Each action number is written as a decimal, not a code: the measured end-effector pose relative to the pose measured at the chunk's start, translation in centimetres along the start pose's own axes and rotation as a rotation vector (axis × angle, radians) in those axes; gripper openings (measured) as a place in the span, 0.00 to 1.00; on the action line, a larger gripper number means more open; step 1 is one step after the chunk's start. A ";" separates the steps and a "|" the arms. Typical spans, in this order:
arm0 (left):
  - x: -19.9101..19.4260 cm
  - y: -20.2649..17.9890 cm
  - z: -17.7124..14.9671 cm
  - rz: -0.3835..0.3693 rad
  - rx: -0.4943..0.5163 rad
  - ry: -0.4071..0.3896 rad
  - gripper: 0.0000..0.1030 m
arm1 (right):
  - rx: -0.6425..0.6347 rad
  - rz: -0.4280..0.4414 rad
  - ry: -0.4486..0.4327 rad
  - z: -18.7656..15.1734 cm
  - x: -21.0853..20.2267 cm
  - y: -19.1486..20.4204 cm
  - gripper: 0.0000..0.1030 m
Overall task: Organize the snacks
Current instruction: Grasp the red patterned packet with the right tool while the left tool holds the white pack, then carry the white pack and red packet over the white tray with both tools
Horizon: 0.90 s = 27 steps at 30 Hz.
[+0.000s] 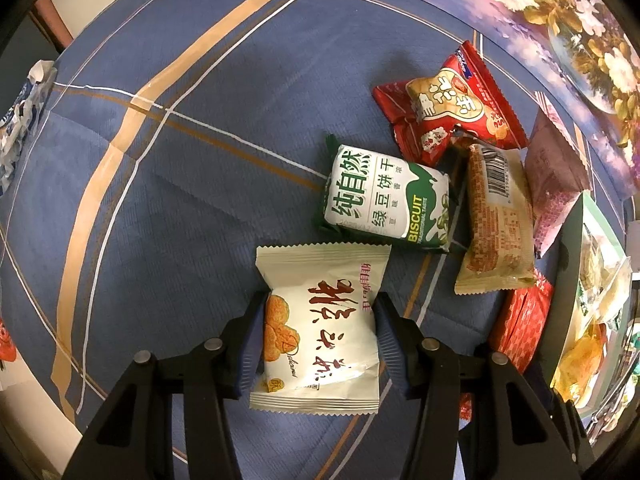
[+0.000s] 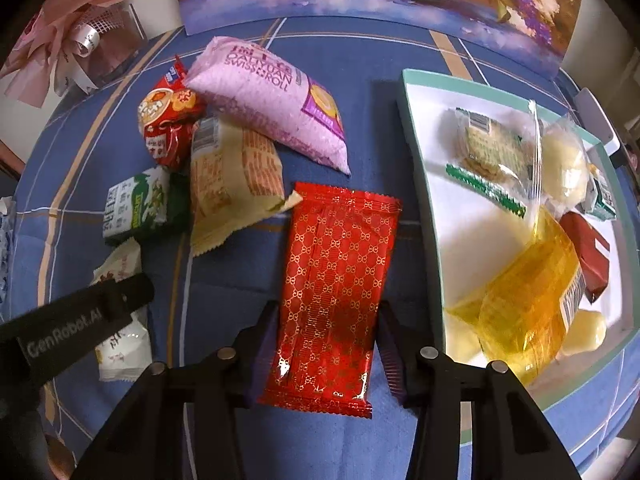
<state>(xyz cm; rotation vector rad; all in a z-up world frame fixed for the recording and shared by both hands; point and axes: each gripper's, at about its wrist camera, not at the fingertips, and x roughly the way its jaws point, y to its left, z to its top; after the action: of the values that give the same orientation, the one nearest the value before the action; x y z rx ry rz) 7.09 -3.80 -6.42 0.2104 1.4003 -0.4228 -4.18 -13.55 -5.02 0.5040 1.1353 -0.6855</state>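
Left tool (image 1: 320, 336): closed on a white pastry packet (image 1: 320, 320) with red brush lettering, pads pressing its two side edges; packet at 6 o'clock in the left wrist view.
Right tool (image 2: 326, 332): clamped on a red packet with gold pattern (image 2: 340, 272); the packet runs up from 6 o'clock to centre in the right wrist view.
Bench (image 1: 160, 200): covered in blue cloth with tan and white stripes.
Only in right wrist view: a white tray with teal rim (image 2: 420, 200) at 3 o'clock, holding a yellow clear-wrapped snack (image 2: 524, 296), a dark red packet (image 2: 588, 256) and pale wrapped pastries; the full pink Swiss roll bag (image 2: 272, 100) at 11 o'clock; the left tool's black body at 8 o'clock over its white packet.
Only in left wrist view: the readable front of the green-and-white biscuit pack (image 1: 384, 200), just above the held packet.
Both views: a red cartoon-print packet (image 1: 448, 108) and a beige barcode packet (image 1: 496, 220) lying beside the biscuit pack.
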 end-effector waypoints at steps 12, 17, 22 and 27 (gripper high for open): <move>-3.2 1.1 -0.9 -0.074 -0.035 -0.059 0.52 | 0.102 0.125 -0.067 -1.6 -4.1 -2.9 0.46; -6.2 1.7 -1.1 -0.108 -0.040 -0.146 0.52 | 0.122 0.155 -0.137 -2.0 -7.1 -3.8 0.46; -9.2 2.2 -1.4 -0.138 -0.042 -0.224 0.52 | 0.138 0.187 -0.215 -1.8 -9.9 -4.3 0.46; -10.9 1.2 -1.6 -0.140 -0.005 -0.275 0.52 | 0.155 0.173 -0.259 -1.0 -11.3 -4.9 0.46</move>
<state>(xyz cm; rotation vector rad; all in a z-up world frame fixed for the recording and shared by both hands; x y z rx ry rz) 4.87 -0.32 3.92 0.0469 1.1489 -0.5424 -11.30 -13.57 5.09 0.6186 0.7897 -0.6695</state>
